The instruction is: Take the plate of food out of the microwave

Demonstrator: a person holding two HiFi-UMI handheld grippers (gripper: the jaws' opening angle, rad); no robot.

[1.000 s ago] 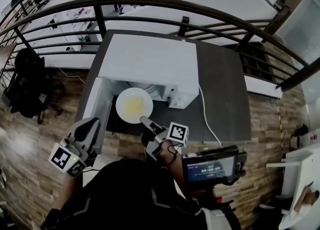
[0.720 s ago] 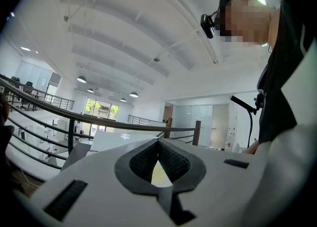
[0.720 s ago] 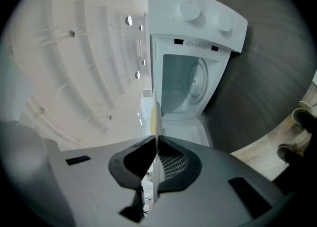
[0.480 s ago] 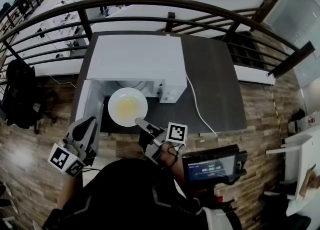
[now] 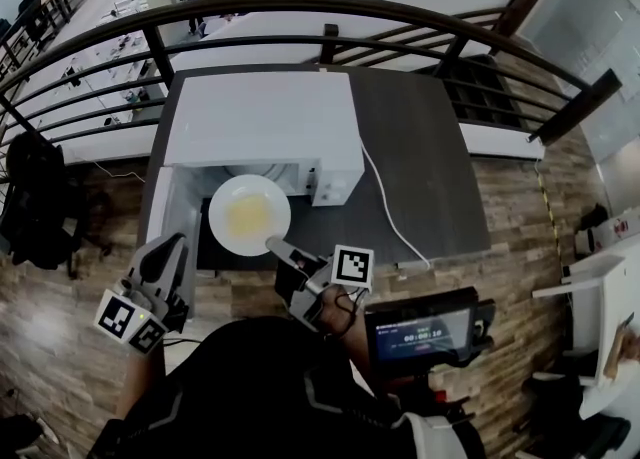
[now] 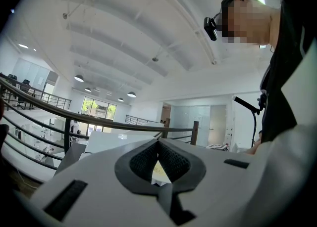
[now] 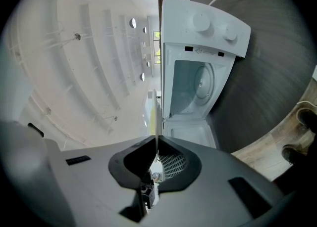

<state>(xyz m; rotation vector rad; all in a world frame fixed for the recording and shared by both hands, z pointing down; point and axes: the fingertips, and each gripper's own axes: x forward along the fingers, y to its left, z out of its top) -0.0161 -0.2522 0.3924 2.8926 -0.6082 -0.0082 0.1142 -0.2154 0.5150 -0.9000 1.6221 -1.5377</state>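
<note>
Right gripper: the right gripper (image 5: 273, 243) is pinching the near rim of the round white plate (image 5: 250, 215); its jaws are standing almost together, with only the thin rim, seen edge-on in the right gripper view, between the pads.
Plate: it is hanging level at the gripper's tips, just in front of the microwave's open mouth and beside the swung-out door; its far edge is reaching the opening in the head view, and whether its underside is touching the table cannot be told.
Food: a flat pale-yellow portion of food (image 5: 246, 213) is lying on the middle of the plate.
Microwave: the white box-shaped microwave oven (image 5: 265, 127) is sitting on the table with two round knobs on its panel; its cavity (image 7: 190, 85) is standing open, showing the glass turntable inside.
Door: the white microwave door (image 5: 168, 217) is hanging wide open at the left of the plate.
Left gripper: the left gripper (image 6: 158, 143) is hovering low at the person's left, away from the door, its jaw tips meeting with nothing between them.
Table: the dark grey rectangular table (image 5: 420, 167) is carrying the microwave, set against a black metal railing (image 5: 400, 15).
Cable: a thin white power cable (image 5: 385, 209) is trailing from the microwave across the table towards the near edge.
</note>
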